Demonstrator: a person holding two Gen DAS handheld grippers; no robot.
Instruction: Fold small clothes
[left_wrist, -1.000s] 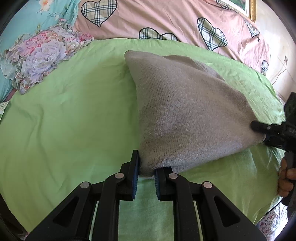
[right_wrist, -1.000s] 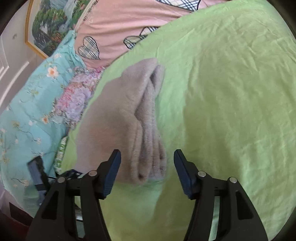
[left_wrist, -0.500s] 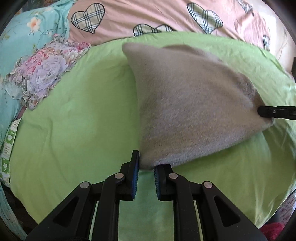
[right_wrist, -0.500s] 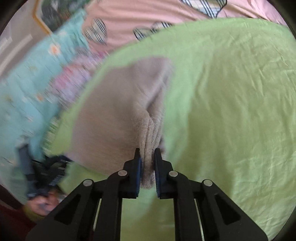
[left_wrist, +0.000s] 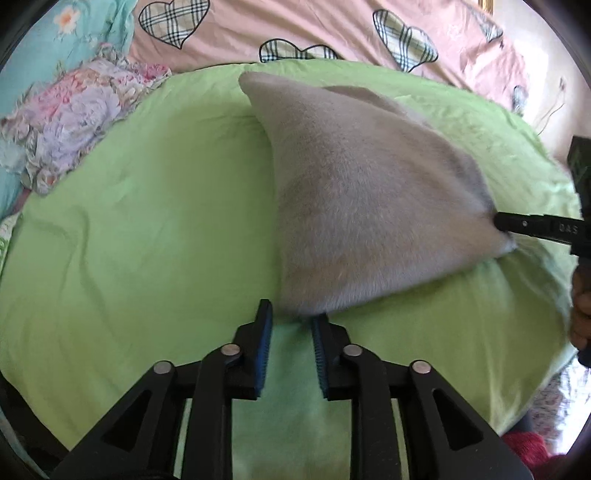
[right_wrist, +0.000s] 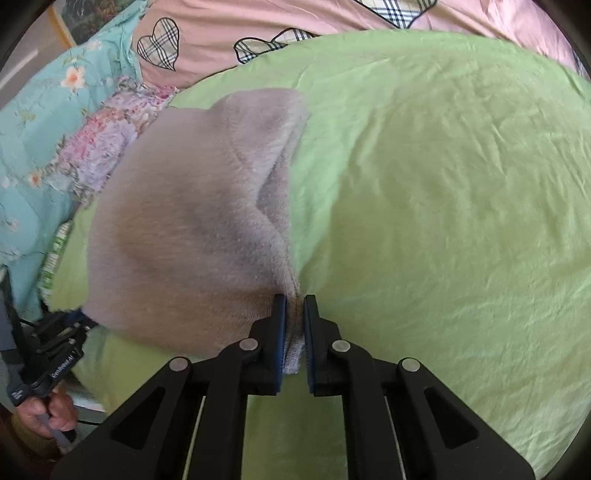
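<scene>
A small grey knitted garment (left_wrist: 362, 199) lies folded on the green bed sheet (left_wrist: 147, 221), its near edge lifted between the two grippers. My left gripper (left_wrist: 290, 321) holds the near left corner at its fingertips, jaws slightly apart around the cloth. My right gripper (right_wrist: 294, 314) is shut on the other near corner of the garment (right_wrist: 192, 229), with cloth bunched between the pads. The right gripper's finger (left_wrist: 532, 227) shows at the garment's right corner in the left wrist view. The left gripper's body (right_wrist: 48, 365) shows at lower left in the right wrist view.
A pink quilt with plaid hearts (left_wrist: 295, 29) lies beyond the green sheet. A floral ruffled cloth (left_wrist: 74, 122) and a turquoise flowered cover (right_wrist: 33, 122) lie at the left. The bed edge drops off at the near right (left_wrist: 546, 387).
My right gripper moved in over the garment's corner and shut on it. The garment's near edge has risen between both grippers. The left jaws stand slightly wider apart.
</scene>
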